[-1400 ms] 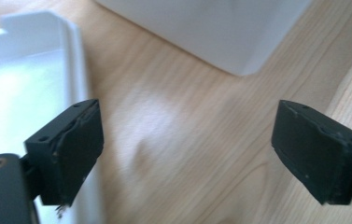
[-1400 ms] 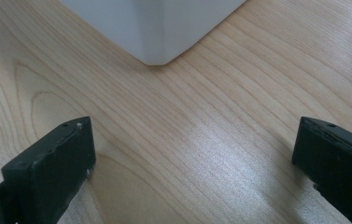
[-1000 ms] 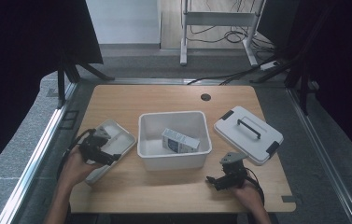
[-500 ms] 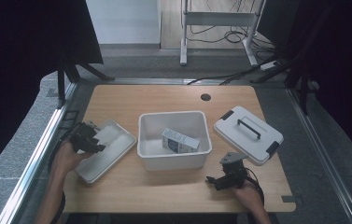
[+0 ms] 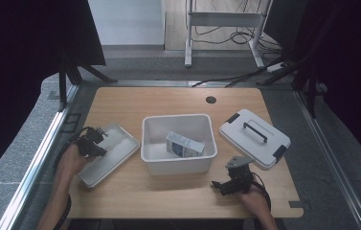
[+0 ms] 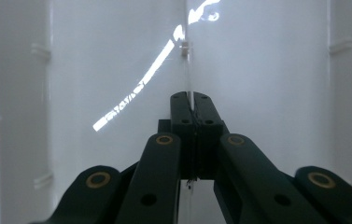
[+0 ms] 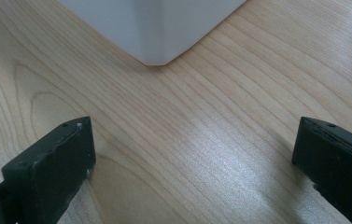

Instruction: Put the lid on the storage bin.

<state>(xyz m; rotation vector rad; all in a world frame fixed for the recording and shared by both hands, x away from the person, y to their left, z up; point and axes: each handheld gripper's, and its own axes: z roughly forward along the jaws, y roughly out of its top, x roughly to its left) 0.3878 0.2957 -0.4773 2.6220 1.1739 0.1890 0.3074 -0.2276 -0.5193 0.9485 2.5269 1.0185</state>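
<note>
A shallow white tray (image 5: pixel 113 155) lies at the table's left. My left gripper (image 5: pixel 92 142) is at its far left rim. Its jaws have just been closing, and in the left gripper view they (image 6: pixel 191 100) are pinched on the tray's thin upright rim (image 6: pixel 188 56). A white bin (image 5: pixel 178 160) stands in the middle with a small carton (image 5: pixel 184 145) inside. My right gripper (image 5: pixel 226 184) rests near the table's front edge, right of the bin. In the right gripper view it (image 7: pixel 192 135) stands open over bare wood, facing the bin's corner (image 7: pixel 157 42).
A grey lid with a black handle (image 5: pixel 254 138) lies at the right of the wooden table (image 5: pixel 168 103). A cable hole (image 5: pixel 210 99) is near the far edge. Metal rails run along the table's left and right sides.
My left hand has shifted from over the tray's middle to its far left rim, and the jaws have shut on that rim. The right gripper has not moved.
</note>
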